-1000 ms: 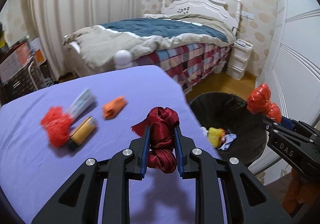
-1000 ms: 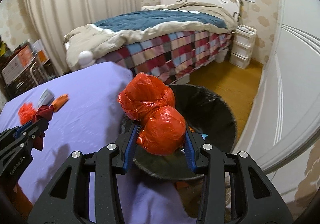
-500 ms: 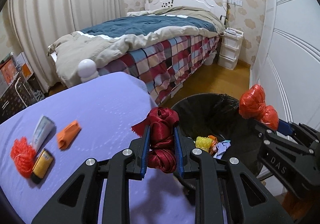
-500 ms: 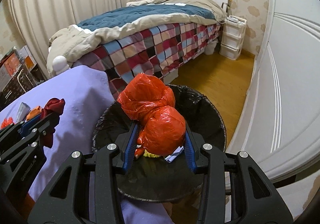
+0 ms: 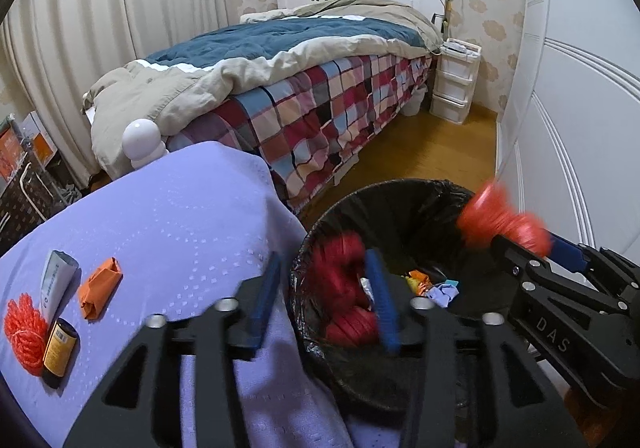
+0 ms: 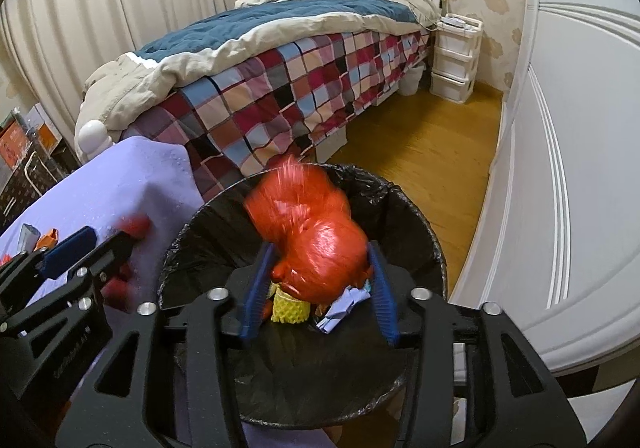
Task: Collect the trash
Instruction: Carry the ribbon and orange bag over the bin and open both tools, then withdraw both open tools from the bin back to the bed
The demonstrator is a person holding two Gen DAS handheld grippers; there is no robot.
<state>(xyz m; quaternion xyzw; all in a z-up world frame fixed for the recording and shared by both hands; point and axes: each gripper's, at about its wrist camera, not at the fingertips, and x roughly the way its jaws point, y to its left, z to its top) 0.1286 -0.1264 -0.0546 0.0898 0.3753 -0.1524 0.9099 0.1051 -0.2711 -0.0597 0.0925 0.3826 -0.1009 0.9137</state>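
Over the near edge of the purple-covered bench (image 5: pixel 168 224), in the left wrist view, the left claw (image 5: pixel 326 298) hangs with its jaws opening; the blue pads stand wide apart, the left one over the cloth and the right one over the bin; the dark red ribbon bundle (image 5: pixel 344 288), blurred, lies against the right pad only, above the left rim of the black-lined trash bin (image 5: pixel 400 204); small scraps of yellow, orange and pale blue sit deep in the bin; on the bench at far left lie a white tube (image 5: pixel 54 282), a folded orange wrapper (image 5: pixel 100 286), an orange mesh ball (image 5: pixel 22 328) and a small yellow-labelled bottle (image 5: pixel 60 346), the bottle touching the mesh ball and the tube; at right the right claw (image 5: pixel 520 244) reaches in over the bin's right rim with a blurred orange-red plastic bag (image 5: pixel 500 226) at its tips; beyond stands a bed (image 5: pixel 320 104) with a checked blanket.

In the right wrist view, the right claw (image 6: pixel 318 290) points down into the trash bin (image 6: pixel 416 216), its jaws opening; the orange-red plastic bag (image 6: pixel 316 228), smeared by motion, sits between the pads and above the scraps; whether the pads touch it I cannot tell; at left the left claw (image 6: pixel 96 248) shows over the bench (image 6: pixel 120 184) edge, with red blurs of the ribbon bundle (image 6: pixel 136 226) around its tip.
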